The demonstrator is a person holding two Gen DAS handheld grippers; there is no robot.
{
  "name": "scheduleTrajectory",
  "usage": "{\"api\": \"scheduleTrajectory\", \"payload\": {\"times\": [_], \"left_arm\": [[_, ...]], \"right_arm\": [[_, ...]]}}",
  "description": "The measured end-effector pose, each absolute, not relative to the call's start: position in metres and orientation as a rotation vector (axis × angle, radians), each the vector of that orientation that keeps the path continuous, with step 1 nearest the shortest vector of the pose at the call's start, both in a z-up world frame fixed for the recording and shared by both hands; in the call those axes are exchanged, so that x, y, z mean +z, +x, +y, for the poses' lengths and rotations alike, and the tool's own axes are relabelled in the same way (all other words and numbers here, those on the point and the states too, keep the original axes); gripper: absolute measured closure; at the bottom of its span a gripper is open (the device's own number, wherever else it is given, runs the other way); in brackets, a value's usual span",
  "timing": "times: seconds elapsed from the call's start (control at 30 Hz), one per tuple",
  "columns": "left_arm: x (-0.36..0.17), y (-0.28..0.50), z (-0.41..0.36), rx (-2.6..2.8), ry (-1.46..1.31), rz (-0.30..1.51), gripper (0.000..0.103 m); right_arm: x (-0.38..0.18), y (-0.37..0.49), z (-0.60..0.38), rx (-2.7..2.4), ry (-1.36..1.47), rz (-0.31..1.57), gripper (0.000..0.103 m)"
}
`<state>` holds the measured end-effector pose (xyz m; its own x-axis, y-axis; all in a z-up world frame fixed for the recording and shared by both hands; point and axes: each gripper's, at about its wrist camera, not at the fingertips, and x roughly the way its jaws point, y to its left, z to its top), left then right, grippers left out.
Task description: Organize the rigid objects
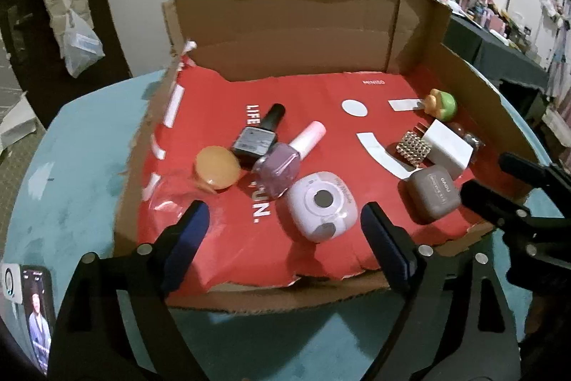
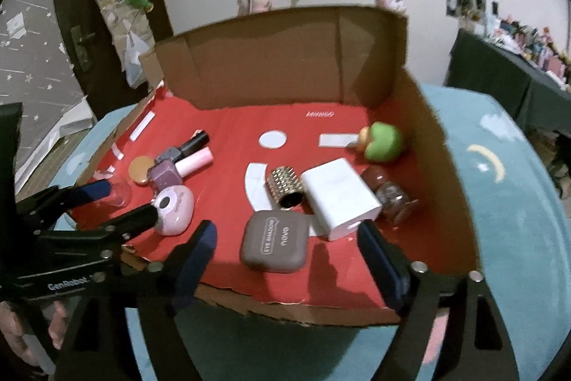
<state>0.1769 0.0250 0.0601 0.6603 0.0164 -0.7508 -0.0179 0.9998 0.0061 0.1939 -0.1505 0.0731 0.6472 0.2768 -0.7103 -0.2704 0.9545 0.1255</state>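
Observation:
An open cardboard box [image 1: 321, 20] lined with red paper holds small items. On the left lie a black polish bottle [image 1: 257, 138], a purple polish bottle [image 1: 282, 163], an orange disc [image 1: 217, 166] and a pink compact [image 1: 321, 206]. On the right lie a brown eyeshadow case [image 2: 274, 245], a white charger block [image 2: 339, 199], a studded gold cylinder [image 2: 285, 186], a dark jar [image 2: 390, 199] and a green toy [image 2: 382, 141]. My left gripper [image 1: 285, 238] is open and empty, over the box's near edge by the pink compact. My right gripper [image 2: 289, 256] is open and empty, astride the eyeshadow case.
The box sits on a teal round table [image 1: 71, 184]. A phone [image 1: 35, 309] lies at the table's left edge. A clear plastic lid [image 2: 119, 193] lies near the box's left side. A dark door and hanging bags stand behind on the left.

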Motion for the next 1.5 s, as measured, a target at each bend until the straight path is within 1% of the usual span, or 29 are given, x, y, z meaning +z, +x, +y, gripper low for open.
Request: {"api": "scheduleTrajectory", "payload": {"times": [0.1, 0.2, 0.23, 0.3, 0.37, 0.43, 0.57, 0.67, 1.03, 1.5], "left_arm": [[0.061, 0.17, 0.027, 0.032, -0.007, 0.842, 0.016], [0.061, 0.163, 0.031, 0.031, -0.023, 0.831, 0.015], [0.06, 0.161, 0.032, 0.028, -0.026, 0.832, 0.014], [0.059, 0.158, 0.032, 0.028, -0.024, 0.829, 0.013], [0.057, 0.156, 0.032, 0.03, -0.017, 0.826, 0.01], [0.056, 0.154, 0.032, 0.028, -0.018, 0.826, 0.005], [0.053, 0.151, 0.033, 0.024, -0.023, 0.828, 0.004], [0.05, 0.148, 0.033, 0.024, -0.023, 0.829, 0.0], [0.043, 0.148, 0.038, 0.019, -0.068, 0.84, 0.0], [0.042, 0.15, 0.036, 0.026, -0.056, 0.845, 0.0]], "right_arm": [[0.075, 0.187, -0.152, 0.274, -0.001, 0.777, 0.009], [0.074, 0.181, -0.152, 0.248, -0.012, 0.761, 0.006], [0.074, 0.18, -0.153, 0.237, -0.016, 0.756, 0.003], [0.073, 0.178, -0.154, 0.222, -0.014, 0.747, 0.0], [0.072, 0.175, -0.156, 0.215, -0.008, 0.746, 0.0], [0.07, 0.174, -0.157, 0.21, 0.0, 0.749, 0.0], [0.067, 0.17, -0.157, 0.196, -0.003, 0.753, 0.0], [0.065, 0.168, -0.156, 0.184, -0.004, 0.753, 0.0], [0.057, 0.167, -0.154, 0.152, -0.031, 0.774, 0.0], [0.054, 0.166, -0.152, 0.137, -0.054, 0.777, 0.0]]}}
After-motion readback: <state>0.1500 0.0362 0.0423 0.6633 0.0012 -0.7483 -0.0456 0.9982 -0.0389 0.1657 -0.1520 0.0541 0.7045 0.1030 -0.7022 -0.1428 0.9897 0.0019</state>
